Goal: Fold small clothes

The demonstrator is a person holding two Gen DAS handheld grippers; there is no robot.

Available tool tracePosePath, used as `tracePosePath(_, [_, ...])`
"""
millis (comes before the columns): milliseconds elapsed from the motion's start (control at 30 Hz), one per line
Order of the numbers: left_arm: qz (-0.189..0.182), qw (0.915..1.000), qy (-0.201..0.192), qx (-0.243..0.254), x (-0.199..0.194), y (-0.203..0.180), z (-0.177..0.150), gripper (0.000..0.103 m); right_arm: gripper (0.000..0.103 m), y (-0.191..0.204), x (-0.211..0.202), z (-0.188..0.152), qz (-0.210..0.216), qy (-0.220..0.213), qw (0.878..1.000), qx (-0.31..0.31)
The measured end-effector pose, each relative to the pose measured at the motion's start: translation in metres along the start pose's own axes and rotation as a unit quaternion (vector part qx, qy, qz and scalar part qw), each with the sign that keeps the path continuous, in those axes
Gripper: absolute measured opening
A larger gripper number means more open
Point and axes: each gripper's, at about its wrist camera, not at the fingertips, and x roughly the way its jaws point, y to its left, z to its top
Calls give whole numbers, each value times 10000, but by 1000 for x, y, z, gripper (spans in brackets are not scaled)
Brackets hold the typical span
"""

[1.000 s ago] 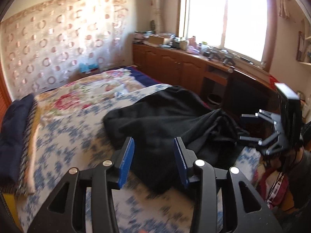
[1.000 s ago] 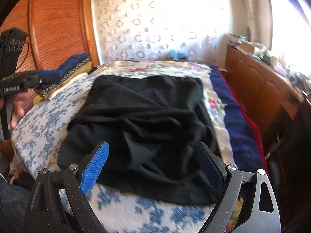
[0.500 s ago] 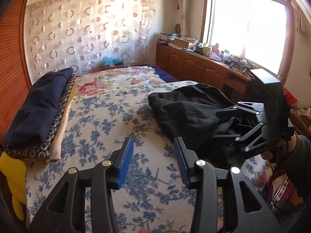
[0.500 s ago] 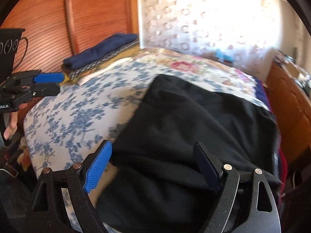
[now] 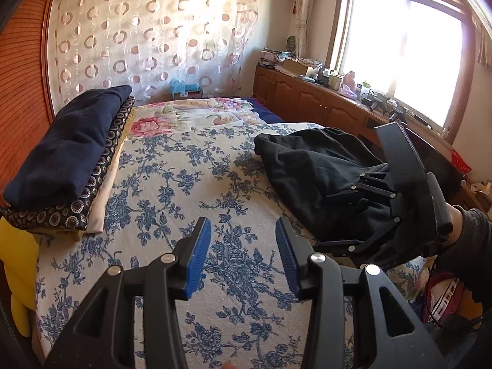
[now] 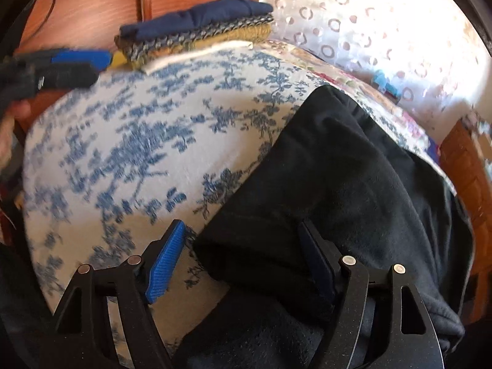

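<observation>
Jaws wide on both: our left gripper [image 5: 243, 255] is empty over bare bed [image 5: 172, 184]; right gripper [image 6: 243, 255] straddles the near corner of the black garment [image 6: 353, 184] at the bed's right edge. Step looks like first grasp; next we close right, then bring left over.

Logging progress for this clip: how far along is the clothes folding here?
Done: a folded stack sits at the bed's left edge. In hand: the right gripper, jaws open, straddles the black garment's edge; the left gripper hovers open over the bedspread. Left: the black garment is rumpled, not yet folded or stacked.
</observation>
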Motion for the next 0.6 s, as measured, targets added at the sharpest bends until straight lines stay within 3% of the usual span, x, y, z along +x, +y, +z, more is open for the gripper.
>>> tracePosePath(100, [-13,10000,8,6,0,1,1,43,65,-3,-2,0,-40,9,10000,28])
tracePosePath(133, [-24,10000,0,5,0,1,1,43,52,-6,-4,0,-101,10,9999,33])
tracePosePath(167, [-36,10000,-2,0,0,1,1,43,31,-8,-4,1,-189,16,9998,37])
tracePosePath(233, [-63,10000,-1,-6,1,1,2,43,15,-17,-8,1,-260,14,9996,100])
tracePosePath(400, [-208,9997,68,54,12,0,5,43,11,-56,-37,7,190,-432,9963,717])
tracePosePath(600, [-310,9993,211,16,32,0,12,43,9,-133,-86,18,89,-1208,9816,1473])
